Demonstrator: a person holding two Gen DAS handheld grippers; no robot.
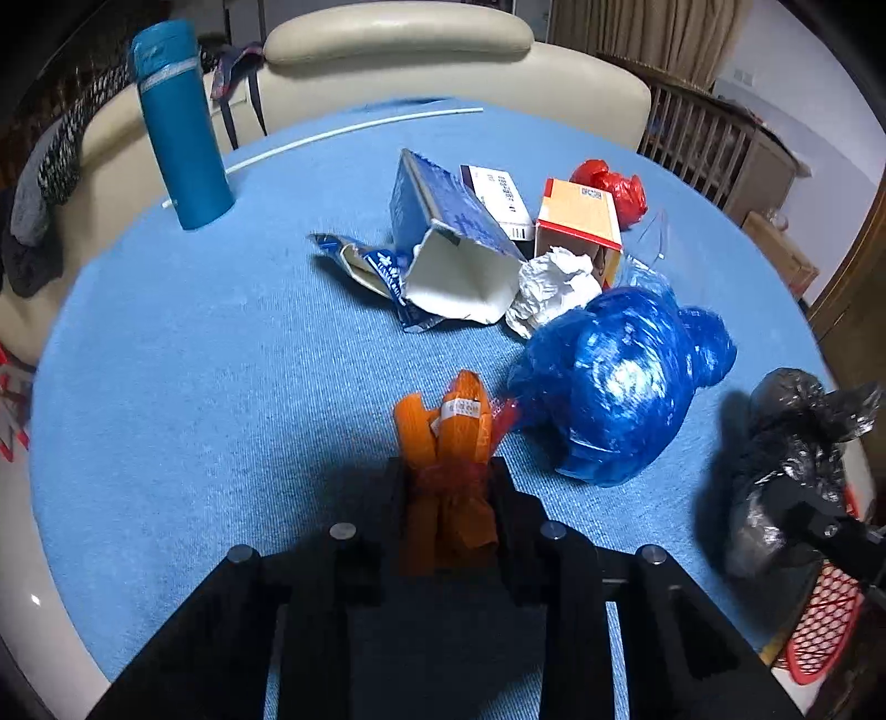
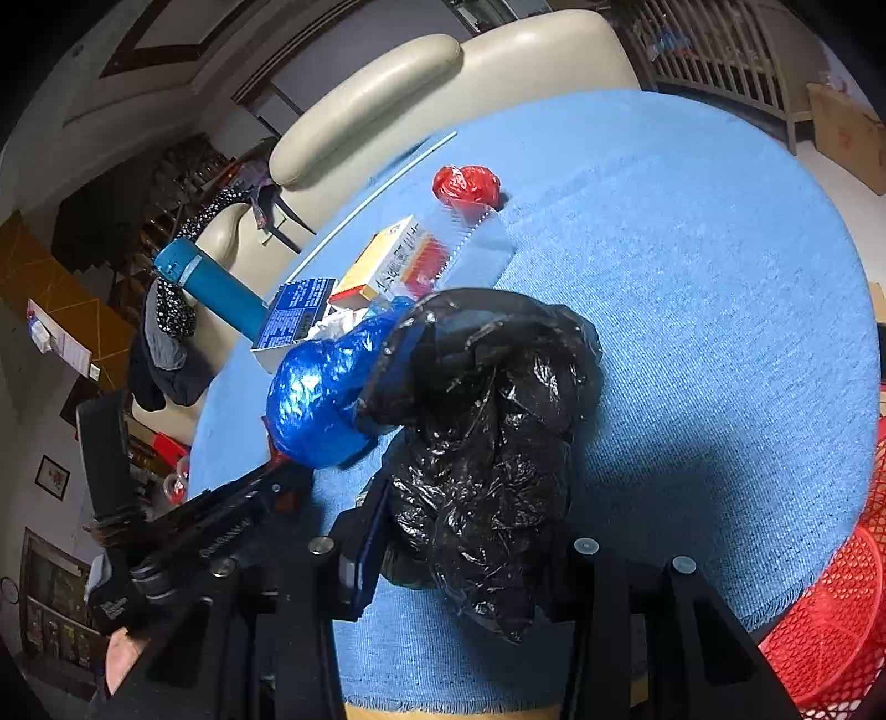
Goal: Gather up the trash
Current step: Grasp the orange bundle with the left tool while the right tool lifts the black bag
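My left gripper (image 1: 447, 471) is shut on an orange wrapper bundle (image 1: 451, 437) and holds it above the blue tablecloth (image 1: 194, 343). My right gripper (image 2: 470, 531) is shut on a crumpled black plastic bag (image 2: 487, 421), which also shows at the right of the left wrist view (image 1: 786, 459). A blue plastic bag (image 1: 614, 387) lies just right of the orange bundle. Behind it lie a torn blue-and-white carton (image 1: 448, 243), crumpled white paper (image 1: 554, 288), an orange box (image 1: 578, 221), a white box (image 1: 498, 199) and a red plastic bag (image 1: 614, 188).
A teal flask (image 1: 180, 127) stands at the far left of the table. A white rod (image 1: 354, 130) lies along the far edge. A red mesh basket (image 2: 830, 626) sits below the table's near right edge. A beige chair (image 1: 398, 50) stands behind the table.
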